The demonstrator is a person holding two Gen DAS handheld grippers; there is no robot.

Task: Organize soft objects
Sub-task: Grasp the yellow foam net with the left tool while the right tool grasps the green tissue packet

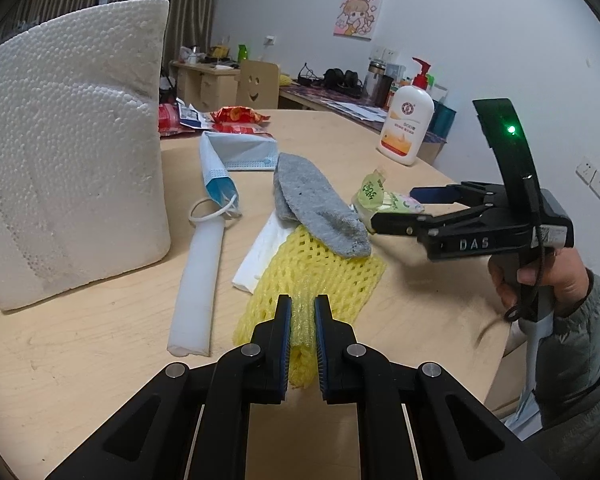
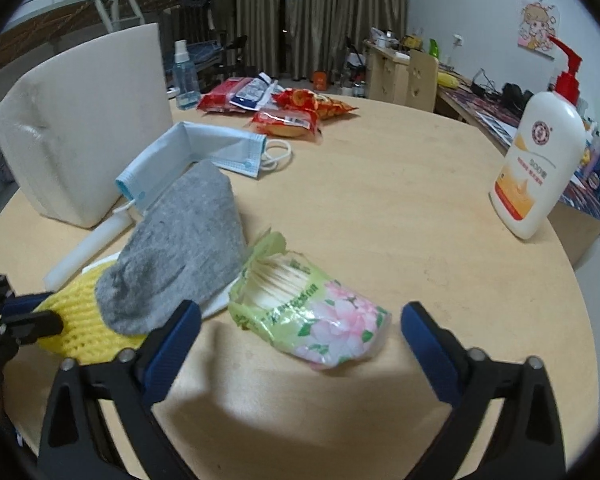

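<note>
While the left gripper (image 1: 302,312) pinched the near end of a yellow foam net sleeve (image 1: 320,264) between its nearly closed blue pads, the right gripper (image 2: 300,320) hung with its jaws spread wide, pressing on nothing. A floral tissue pack (image 2: 312,316) lay on the round wooden table (image 2: 420,200) just ahead of the right gripper's fingertips, in line with the gap between them and untouched. A grey sock (image 1: 316,208) was draped over the far end of the yellow sleeve, with a white paper sheet (image 1: 260,252) partly under both. A white foam tube (image 1: 200,288) lay left of them, beside a folded blue face mask (image 1: 224,164) and a tall white polystyrene block (image 1: 68,148). A lotion pump bottle (image 2: 540,168) stood well apart near the table's right edge, and red snack packets (image 2: 284,112) lay at the far side.
</note>
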